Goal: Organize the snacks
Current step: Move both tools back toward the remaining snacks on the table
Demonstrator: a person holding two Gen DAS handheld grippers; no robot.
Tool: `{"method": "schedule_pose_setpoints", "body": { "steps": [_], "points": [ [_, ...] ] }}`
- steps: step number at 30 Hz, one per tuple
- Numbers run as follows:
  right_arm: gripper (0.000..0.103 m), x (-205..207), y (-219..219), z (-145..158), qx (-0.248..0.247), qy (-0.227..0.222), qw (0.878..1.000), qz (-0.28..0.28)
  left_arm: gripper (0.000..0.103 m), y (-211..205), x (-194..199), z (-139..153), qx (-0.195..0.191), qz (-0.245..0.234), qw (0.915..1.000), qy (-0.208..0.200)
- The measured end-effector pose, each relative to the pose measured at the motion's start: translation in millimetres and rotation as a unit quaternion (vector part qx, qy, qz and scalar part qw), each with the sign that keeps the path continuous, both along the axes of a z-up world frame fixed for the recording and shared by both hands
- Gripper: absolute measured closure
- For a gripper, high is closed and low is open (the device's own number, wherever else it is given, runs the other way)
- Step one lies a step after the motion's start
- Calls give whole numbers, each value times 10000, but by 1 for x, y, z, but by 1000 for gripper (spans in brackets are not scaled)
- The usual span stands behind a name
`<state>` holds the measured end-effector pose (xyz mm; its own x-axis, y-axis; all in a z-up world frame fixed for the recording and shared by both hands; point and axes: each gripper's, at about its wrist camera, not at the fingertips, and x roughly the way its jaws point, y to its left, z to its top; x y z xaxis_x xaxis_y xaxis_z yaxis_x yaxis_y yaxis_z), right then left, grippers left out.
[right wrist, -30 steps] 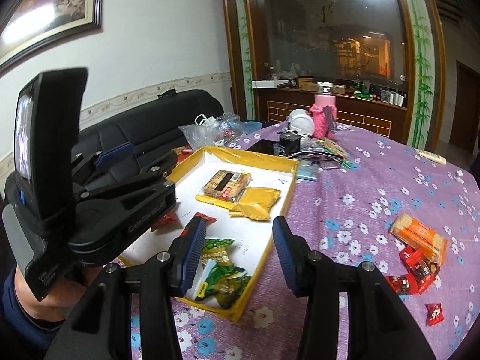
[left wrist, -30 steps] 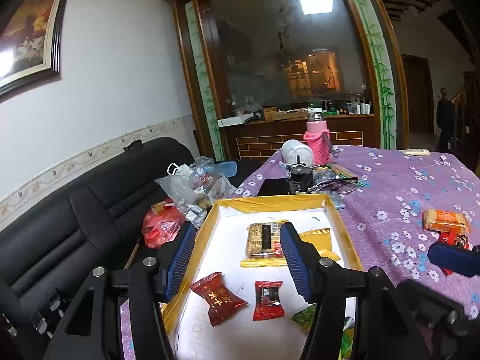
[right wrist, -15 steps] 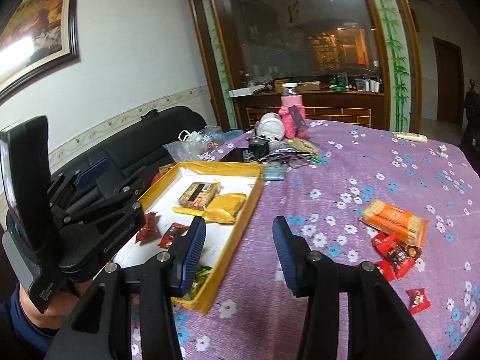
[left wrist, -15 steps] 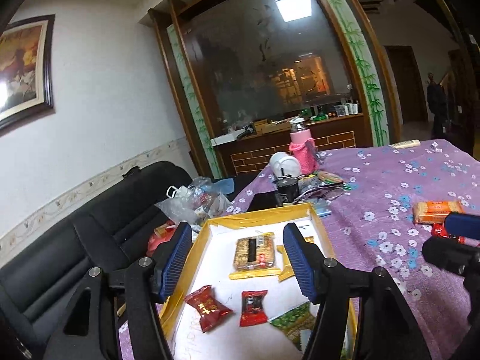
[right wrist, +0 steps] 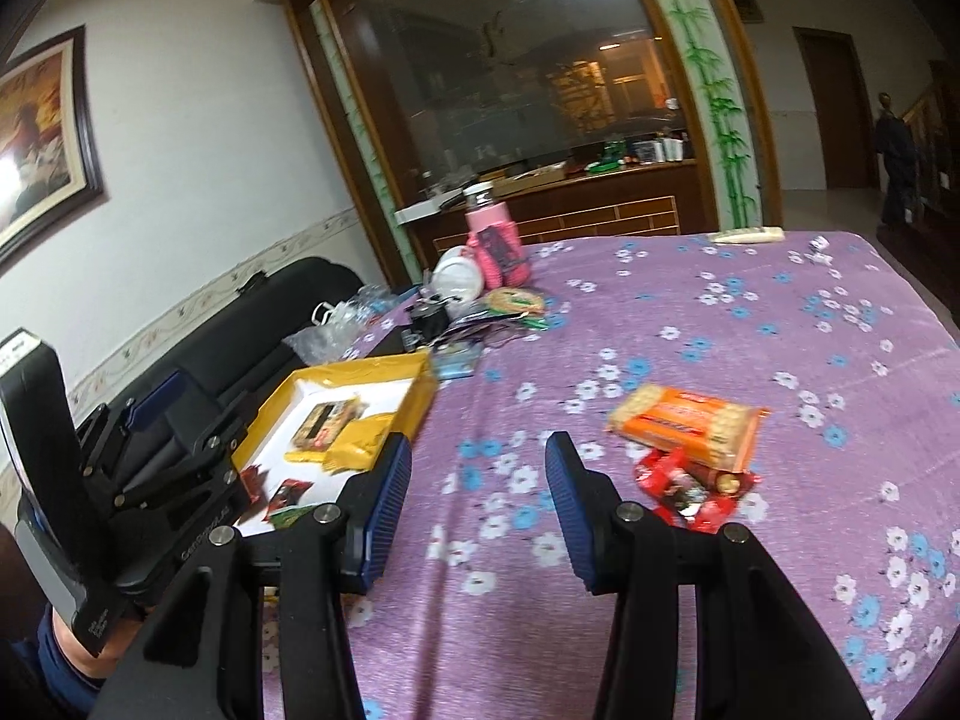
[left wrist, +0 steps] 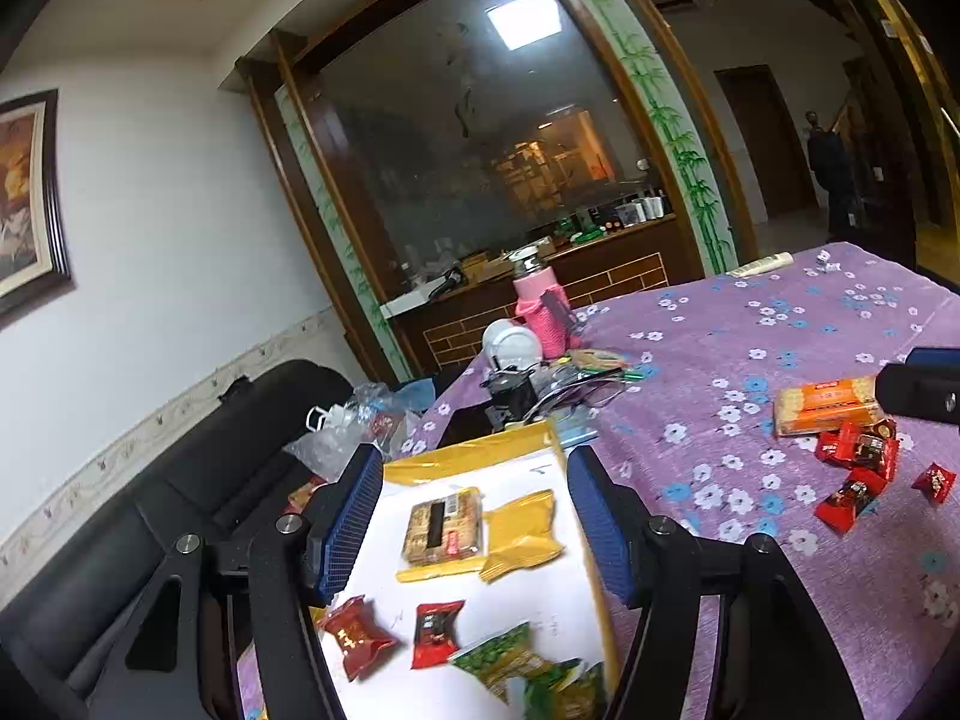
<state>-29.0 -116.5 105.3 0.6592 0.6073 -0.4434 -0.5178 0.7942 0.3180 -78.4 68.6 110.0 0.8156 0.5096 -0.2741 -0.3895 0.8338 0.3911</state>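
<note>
A yellow-rimmed tray (left wrist: pixel 480 453) holds a brown cracker pack (left wrist: pixel 444 525), a yellow packet (left wrist: pixel 522 531), two red candies (left wrist: pixel 357 636) and green packets (left wrist: pixel 522 669). My left gripper (left wrist: pixel 474 516) hovers open over the tray with nothing between its fingers. On the purple cloth to the right lie an orange cracker pack (right wrist: pixel 684 420) and a heap of red candies (right wrist: pixel 690 489). Over bare cloth, my right gripper (right wrist: pixel 477 504) is open and holds nothing. It sits between the tray (right wrist: pixel 372 369) and those snacks, short of them.
A pink bottle (left wrist: pixel 540 312), a white cup (left wrist: pixel 511 345) and dark clutter crowd the table beyond the tray. A black sofa (left wrist: pixel 150 510) with plastic bags (left wrist: pixel 348 420) runs along the left. A person (left wrist: pixel 831 174) stands in the far doorway.
The right gripper has swung right, from over the tray's front corner to over the cloth near the orange pack. The left gripper rolled and shifted, and its jaws widened a little.
</note>
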Motion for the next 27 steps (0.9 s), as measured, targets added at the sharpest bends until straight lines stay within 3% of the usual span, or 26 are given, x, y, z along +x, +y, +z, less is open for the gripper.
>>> {"method": "schedule_pose_setpoints", "body": {
  "steps": [10,16,18,20,21,22,24,25,27],
  "points": [
    [58,22,-39,-5,200,272,9990,-295,33,-33,16,-3,170,-281,9993,149],
    [58,42,-50,-2,-7,498,9975,-504,32,-50,27,-9,199,-418,9986,266],
    [58,53,-57,3,-21,553,9965,-623,32,-55,32,-12,164,-495,9980,347],
    [58,69,-67,5,47,677,9948,-759,32,-57,40,-15,-130,-734,9955,584],
    [58,82,-72,4,68,810,9931,-844,32,-57,45,-16,-476,-982,9908,802],
    [58,90,-77,1,71,894,9915,-942,32,-55,51,-17,-965,-1322,9804,1102],
    [58,111,-93,-16,137,1073,9855,-1308,32,-52,64,-22,-1766,-1826,9534,1628],
    [58,119,-100,-29,218,1202,9829,-1377,32,-50,73,-27,-2192,-2006,9361,1884],
    [58,131,-110,-54,206,1593,9762,-1454,33,-47,89,-35,-2773,-2173,9097,2197]
  ]
}}
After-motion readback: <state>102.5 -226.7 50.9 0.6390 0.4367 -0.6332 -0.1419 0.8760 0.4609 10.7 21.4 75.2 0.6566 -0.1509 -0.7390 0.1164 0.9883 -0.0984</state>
